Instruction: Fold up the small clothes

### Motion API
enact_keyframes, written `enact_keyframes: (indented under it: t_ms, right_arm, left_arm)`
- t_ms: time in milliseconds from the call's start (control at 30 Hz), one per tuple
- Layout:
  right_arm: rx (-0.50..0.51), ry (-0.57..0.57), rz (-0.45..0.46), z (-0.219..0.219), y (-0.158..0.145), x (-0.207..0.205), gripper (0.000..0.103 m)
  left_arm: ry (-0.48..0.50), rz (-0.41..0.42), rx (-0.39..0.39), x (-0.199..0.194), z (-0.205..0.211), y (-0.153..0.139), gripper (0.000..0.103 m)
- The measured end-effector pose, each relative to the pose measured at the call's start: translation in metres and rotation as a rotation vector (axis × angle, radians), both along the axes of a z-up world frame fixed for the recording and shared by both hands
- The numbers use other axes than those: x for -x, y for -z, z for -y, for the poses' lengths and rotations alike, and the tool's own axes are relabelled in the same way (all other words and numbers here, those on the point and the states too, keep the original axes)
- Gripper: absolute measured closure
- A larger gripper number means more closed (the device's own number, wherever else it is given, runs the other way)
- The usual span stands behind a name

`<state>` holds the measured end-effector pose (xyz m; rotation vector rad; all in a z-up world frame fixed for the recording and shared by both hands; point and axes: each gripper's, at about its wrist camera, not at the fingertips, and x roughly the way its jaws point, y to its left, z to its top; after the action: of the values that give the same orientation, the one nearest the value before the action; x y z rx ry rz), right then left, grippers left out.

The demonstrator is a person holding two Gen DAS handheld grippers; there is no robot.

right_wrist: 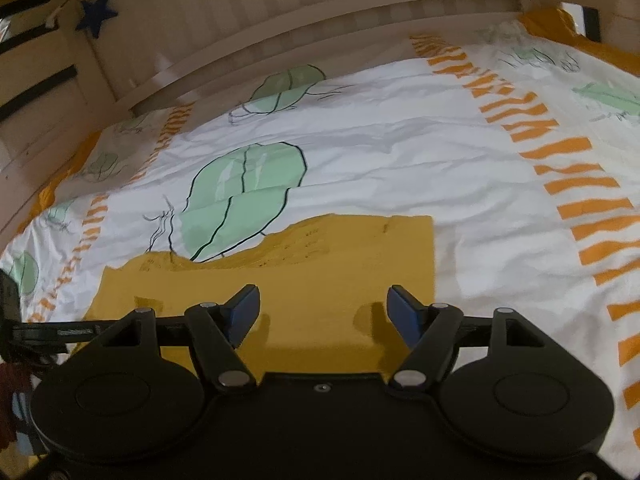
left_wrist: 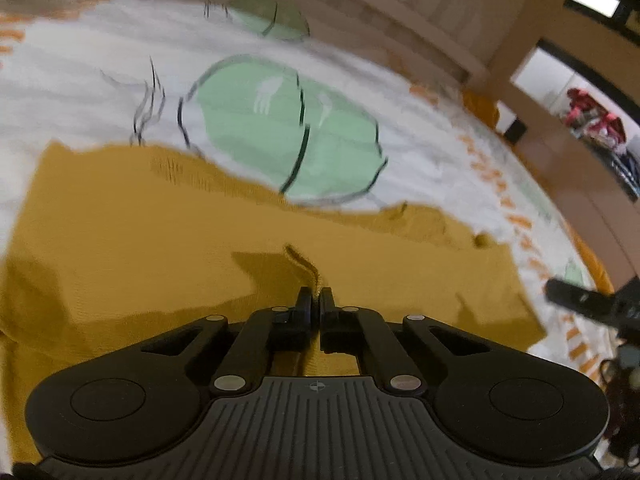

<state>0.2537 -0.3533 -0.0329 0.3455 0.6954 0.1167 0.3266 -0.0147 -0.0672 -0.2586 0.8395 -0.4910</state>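
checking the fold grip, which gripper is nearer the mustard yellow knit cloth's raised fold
Left. The left gripper is shut on the raised fold of the mustard yellow knit cloth. The right gripper hangs open above the flat cloth, touching nothing.

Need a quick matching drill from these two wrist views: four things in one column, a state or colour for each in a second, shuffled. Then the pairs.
Column 1:
1. left gripper
2. right gripper
3. garment
4. felt star

Column 2:
A. dark blue, hanging on the wooden rail
B. jaws apart, nothing between the pads
C. mustard yellow, lying on the leaf-print sheet
D. pinched shut on a raised fold of cloth

Pairs: 1-D, 2-B, 3-C, 4-A
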Motion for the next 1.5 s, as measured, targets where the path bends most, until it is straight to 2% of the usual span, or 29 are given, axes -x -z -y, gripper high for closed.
enact_keyframes:
  t_ms: [200,333,467,567,900,1133,1367,1500]
  right_arm:
    - [-0.027,0.08,-0.003,0.017,0.003,0.001,0.03]
    - [-0.025,0.121,0.002,0.026,0.002,0.001,0.029]
    - [-0.029,0.144,-0.01,0.032,0.005,0.0,0.029]
    - [-0.027,0.148,-0.028,0.032,0.008,-0.002,0.029]
    - [-0.017,0.127,-0.089,0.03,0.02,-0.006,0.025]
    - [-0.018,0.124,-0.104,0.03,0.021,-0.006,0.025]
    - [-0.012,0.113,-0.121,0.027,0.025,-0.008,0.025]
    - [-0.003,0.106,-0.121,0.026,0.026,-0.009,0.025]
  left_arm:
    - [0.012,0.201,0.008,0.013,-0.007,-0.063,0.1]
    - [-0.038,0.253,0.003,0.012,-0.027,-0.08,0.1]
    - [-0.12,0.223,-0.005,0.001,-0.048,-0.077,0.1]
    - [-0.168,0.192,-0.042,-0.006,-0.056,-0.07,0.1]
    - [-0.216,0.047,-0.161,-0.022,-0.073,-0.032,0.1]
    - [-0.242,-0.008,-0.213,-0.027,-0.08,-0.012,0.099]
    - [-0.269,0.002,-0.197,-0.028,-0.083,-0.016,0.099]
    - [-0.27,0.021,-0.125,-0.028,-0.088,-0.031,0.099]
